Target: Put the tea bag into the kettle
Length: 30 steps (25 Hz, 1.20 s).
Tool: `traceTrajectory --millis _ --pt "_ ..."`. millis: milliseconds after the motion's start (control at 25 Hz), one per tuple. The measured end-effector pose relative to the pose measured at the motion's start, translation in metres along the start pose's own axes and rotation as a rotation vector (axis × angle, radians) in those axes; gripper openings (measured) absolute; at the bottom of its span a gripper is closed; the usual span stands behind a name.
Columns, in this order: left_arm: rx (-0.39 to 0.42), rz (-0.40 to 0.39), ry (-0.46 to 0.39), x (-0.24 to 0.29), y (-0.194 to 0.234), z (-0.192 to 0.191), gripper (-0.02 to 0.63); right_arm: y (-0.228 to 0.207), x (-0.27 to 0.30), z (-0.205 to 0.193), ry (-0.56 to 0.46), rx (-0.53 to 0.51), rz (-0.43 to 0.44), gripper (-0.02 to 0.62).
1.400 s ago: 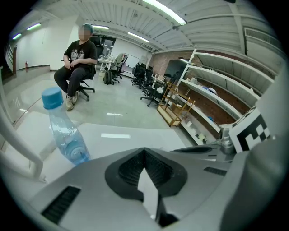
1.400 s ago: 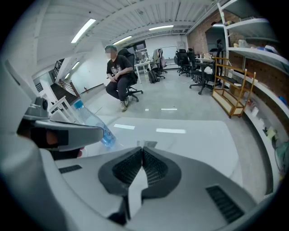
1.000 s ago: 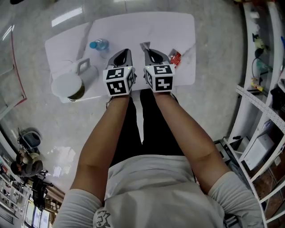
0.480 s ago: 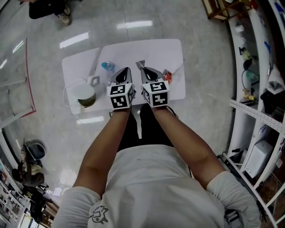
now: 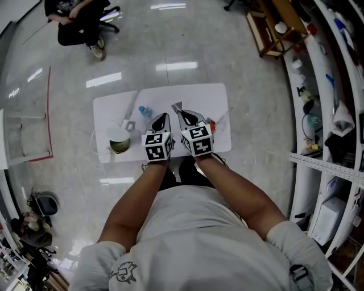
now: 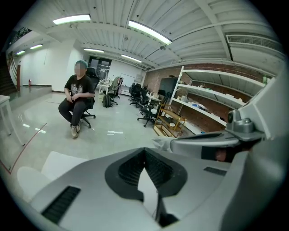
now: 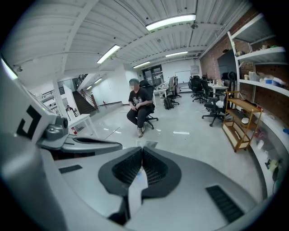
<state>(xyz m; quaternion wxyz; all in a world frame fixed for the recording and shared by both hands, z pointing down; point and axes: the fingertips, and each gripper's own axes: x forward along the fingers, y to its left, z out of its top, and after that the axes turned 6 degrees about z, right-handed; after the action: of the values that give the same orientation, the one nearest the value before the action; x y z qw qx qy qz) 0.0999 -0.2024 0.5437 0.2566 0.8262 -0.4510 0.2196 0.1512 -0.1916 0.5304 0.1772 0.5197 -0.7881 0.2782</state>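
Observation:
Far below me in the head view, a small white table (image 5: 193,94) carries a white kettle (image 5: 119,141) at its left end. A red tea bag packet (image 5: 212,125) lies near its right end. My left gripper (image 5: 164,116) and right gripper (image 5: 177,106) hang side by side high above the table's middle, apart from both things. Each has its jaws shut with nothing between them, as the left gripper view (image 6: 144,150) and right gripper view (image 7: 142,148) show. Both point out over the room.
A small water bottle (image 5: 145,111) stands behind the kettle. A person sits on a wheeled chair (image 5: 79,17) across the shiny floor. Shelving (image 5: 335,113) lines the right wall, with a wooden rack (image 5: 273,28) beside it.
Both grippers and the head camera have risen well above the table, which now looks much smaller. The grippers stayed side by side and shut.

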Motion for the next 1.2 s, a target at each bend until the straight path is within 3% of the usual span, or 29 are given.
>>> traceTrajectory --millis 280,640,1200 --pt "-0.051 0.106 -0.048 -0.016 0.018 0.013 0.002 0.019 0.006 0.007 0.015 -0.037 0.092 0.012" --pt "-0.137 0.227 -0.070 -0.059 0.075 -0.002 0.002 0.090 0.033 0.012 0.035 -0.126 0.226 0.012" --pt "-0.194 0.299 -0.066 -0.126 0.175 -0.031 0.002 0.206 0.074 -0.010 0.091 -0.163 0.301 0.012"
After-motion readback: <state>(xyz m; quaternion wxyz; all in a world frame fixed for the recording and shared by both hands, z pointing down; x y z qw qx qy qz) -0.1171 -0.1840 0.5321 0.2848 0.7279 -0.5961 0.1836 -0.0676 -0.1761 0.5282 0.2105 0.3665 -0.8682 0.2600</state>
